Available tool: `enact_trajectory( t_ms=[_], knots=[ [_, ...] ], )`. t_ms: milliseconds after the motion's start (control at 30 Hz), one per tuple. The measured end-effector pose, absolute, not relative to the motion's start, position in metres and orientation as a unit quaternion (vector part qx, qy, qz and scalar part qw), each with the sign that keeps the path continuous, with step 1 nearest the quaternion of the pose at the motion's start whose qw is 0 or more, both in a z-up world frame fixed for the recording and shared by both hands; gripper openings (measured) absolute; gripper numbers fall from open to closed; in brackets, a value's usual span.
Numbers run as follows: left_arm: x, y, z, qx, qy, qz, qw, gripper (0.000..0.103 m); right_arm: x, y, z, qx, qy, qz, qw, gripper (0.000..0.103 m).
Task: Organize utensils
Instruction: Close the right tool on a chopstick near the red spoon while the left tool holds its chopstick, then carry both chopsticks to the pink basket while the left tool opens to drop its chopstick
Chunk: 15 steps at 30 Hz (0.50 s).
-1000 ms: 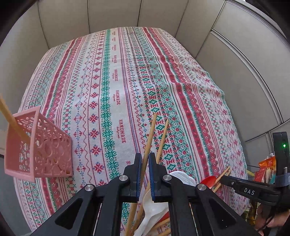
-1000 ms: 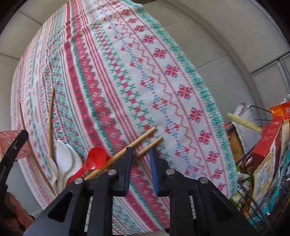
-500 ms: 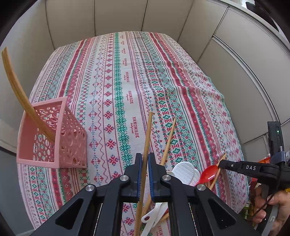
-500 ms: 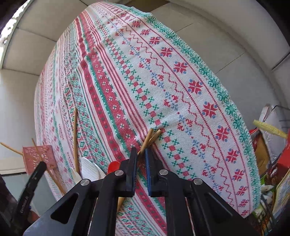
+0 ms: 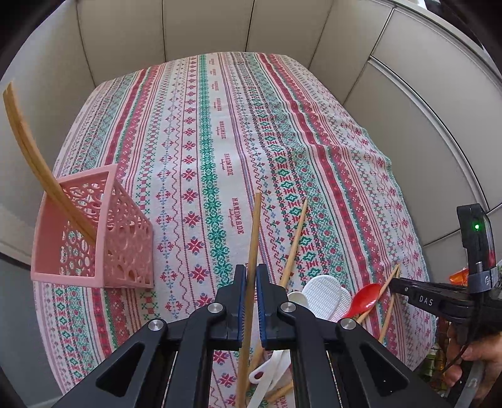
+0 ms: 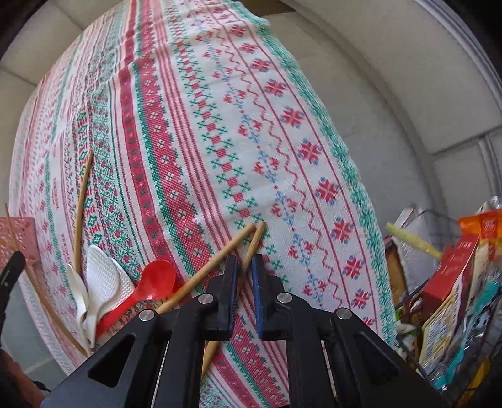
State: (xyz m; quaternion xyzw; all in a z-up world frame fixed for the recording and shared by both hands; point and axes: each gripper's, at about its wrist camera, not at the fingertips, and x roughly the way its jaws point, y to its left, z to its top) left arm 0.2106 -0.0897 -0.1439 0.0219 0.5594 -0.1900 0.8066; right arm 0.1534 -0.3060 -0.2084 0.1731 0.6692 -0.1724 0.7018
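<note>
A: Left tongs [image 5: 250, 276], left wrist view: what is their state?

B: Nearly pressed together, pinching one wooden chopstick [image 5: 253, 238]. Its shaft runs forward between the blue pads, tip raised over the tablecloth [image 5: 216, 135].

A: Surface and surroundings in this view?

B: A table under a striped, cross-stitch-pattern cloth in red, green and white. Grey partition panels [image 5: 200, 28] enclose the far and right sides. A pink lattice basket [image 5: 94, 232] stands at the left, with two chopsticks [image 5: 28, 147] leaning out of it. A loose chopstick [image 5: 295, 238] lies just right of the tongs. Near it lie white spoons [image 5: 323, 296] and a red spoon [image 5: 364, 299].

A: Right tongs [image 6: 244, 270], right wrist view?

B: Narrow gap, closed on a second wooden chopstick [image 6: 255, 241] close to its end. A neighbouring chopstick [image 6: 219, 260] lies beside it; their far ends almost meet.

A: Surface in this view?

B: The same cloth, with its green fringe at the table edge. The red spoon [image 6: 147, 285] and white spoons [image 6: 100, 279] lie left, near the table edge. A wire rack of food packages [image 6: 451, 282] stands at the right.
</note>
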Motion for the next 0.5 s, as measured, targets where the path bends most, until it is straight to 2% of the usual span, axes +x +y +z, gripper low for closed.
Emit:
enact_trajectory(
  t_ms=[233, 500],
  knots=[
    [0.207, -0.082, -0.128, 0.012, 0.538, -0.191, 0.821, 0.006, 0.157, -0.307, -0.199, 0.218, 0.634, -0.142, 0.728, 0.005],
    [0.197, -0.068, -0.096, 0.0, 0.501, -0.198, 0.843, 0.006, 0.139, -0.299, -0.126, 0.219, 0.56, -0.093, 0.794, 0.005]
  ],
)
